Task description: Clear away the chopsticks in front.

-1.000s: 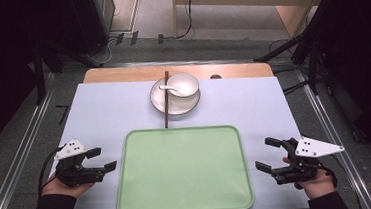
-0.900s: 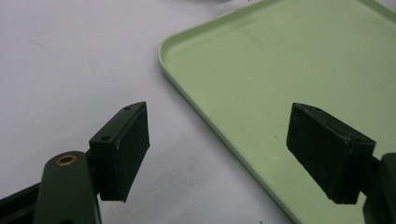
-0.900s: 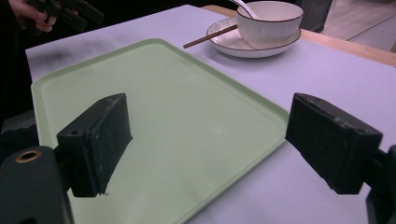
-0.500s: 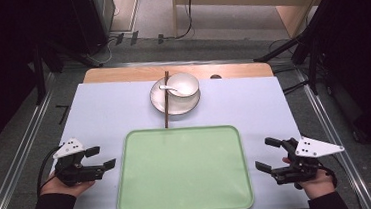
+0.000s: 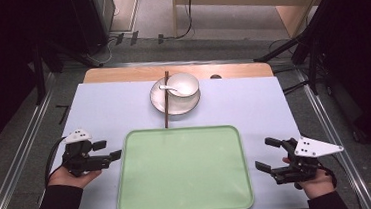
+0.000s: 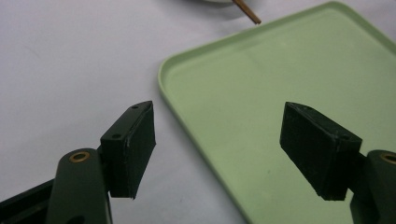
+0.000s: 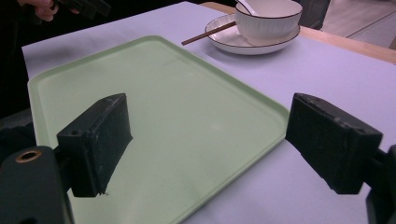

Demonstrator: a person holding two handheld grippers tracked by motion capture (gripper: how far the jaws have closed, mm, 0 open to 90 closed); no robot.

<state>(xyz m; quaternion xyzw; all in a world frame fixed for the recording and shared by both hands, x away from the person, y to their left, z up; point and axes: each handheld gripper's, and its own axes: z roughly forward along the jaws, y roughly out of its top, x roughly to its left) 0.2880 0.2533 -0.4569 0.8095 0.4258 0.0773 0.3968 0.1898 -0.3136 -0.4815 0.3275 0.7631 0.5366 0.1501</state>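
Both my grippers gape empty beside the green tray (image 5: 184,177): left gripper (image 5: 108,149) by its left edge, right gripper (image 5: 268,154) at its right. Beyond sits a bowl (image 5: 182,84) on a plate (image 5: 166,105), chopsticks (image 5: 165,100) leaning across.

Legible text, labels, brands, numbers, signs: none could be read. The green tray (image 5: 184,172), white bowl (image 5: 182,84), plate (image 5: 175,105) and pale surface (image 5: 109,110) carried no markings; the dots on the tongs' grey plates formed no characters.

Green tray (image 5: 184,180) — empty, flat, table ctr
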